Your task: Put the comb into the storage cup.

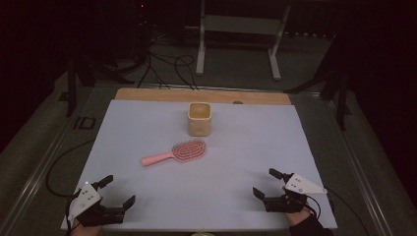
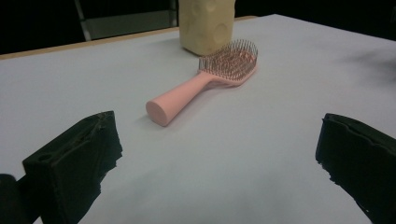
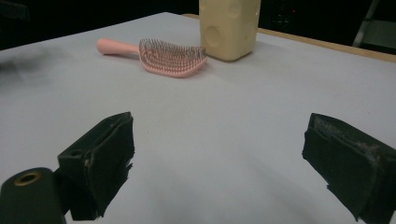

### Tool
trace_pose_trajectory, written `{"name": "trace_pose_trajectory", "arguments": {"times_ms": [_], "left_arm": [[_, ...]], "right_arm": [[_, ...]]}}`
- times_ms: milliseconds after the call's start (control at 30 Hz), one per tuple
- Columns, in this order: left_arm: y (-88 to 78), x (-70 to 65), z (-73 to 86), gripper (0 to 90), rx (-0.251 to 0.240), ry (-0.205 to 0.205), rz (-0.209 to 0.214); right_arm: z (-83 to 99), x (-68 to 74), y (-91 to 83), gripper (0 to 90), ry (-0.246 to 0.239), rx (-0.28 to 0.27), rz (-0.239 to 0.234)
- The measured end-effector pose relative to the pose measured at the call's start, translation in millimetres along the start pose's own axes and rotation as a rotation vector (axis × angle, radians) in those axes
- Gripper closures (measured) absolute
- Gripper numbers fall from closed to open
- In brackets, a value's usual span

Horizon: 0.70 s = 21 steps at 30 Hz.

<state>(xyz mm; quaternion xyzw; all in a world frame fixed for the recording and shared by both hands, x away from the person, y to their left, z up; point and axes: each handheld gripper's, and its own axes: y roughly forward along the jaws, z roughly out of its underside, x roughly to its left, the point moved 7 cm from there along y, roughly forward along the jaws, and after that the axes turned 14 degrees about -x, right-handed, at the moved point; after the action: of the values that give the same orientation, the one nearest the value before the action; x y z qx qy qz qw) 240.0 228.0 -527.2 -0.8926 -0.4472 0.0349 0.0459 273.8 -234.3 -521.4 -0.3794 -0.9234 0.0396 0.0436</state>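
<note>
Both grippers, left (image 1: 116, 191) and right (image 1: 269, 183), sit at the near worktop (image 1: 147, 123) edge, fingers spread and empty, so nothing's started; next grab looks like the pink plastic hairbrush (image 1: 175, 152) mid-worktop, just in front of the cream square cup (image 1: 199, 119).

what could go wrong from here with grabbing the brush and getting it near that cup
1. The hairbrush lies flat on the table, bristles up; the left gripper, open, could push its round handle so it slides instead of lifting.
2. The cup stands just behind the brush head, so a careless reach might knock it over.
3. The right gripper, open too, could meet the left one if both go for it.
</note>
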Motion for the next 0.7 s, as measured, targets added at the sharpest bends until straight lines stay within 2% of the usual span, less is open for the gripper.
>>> {"name": "trace_pose_trajectory", "arguments": {"times_ms": [567,700], "left_arm": [[1.0,0.1,0.9,0.4,0.004,0.000,0.000],[0.3,-1.9,-2.2,0.4,-0.009,0.003,-0.002]], "right_arm": [[2.1,0.4,3.2,8.7,-0.002,0.006,-0.005],[-0.2,2.3,1.6,8.7,-0.021,0.002,0.001]]}}
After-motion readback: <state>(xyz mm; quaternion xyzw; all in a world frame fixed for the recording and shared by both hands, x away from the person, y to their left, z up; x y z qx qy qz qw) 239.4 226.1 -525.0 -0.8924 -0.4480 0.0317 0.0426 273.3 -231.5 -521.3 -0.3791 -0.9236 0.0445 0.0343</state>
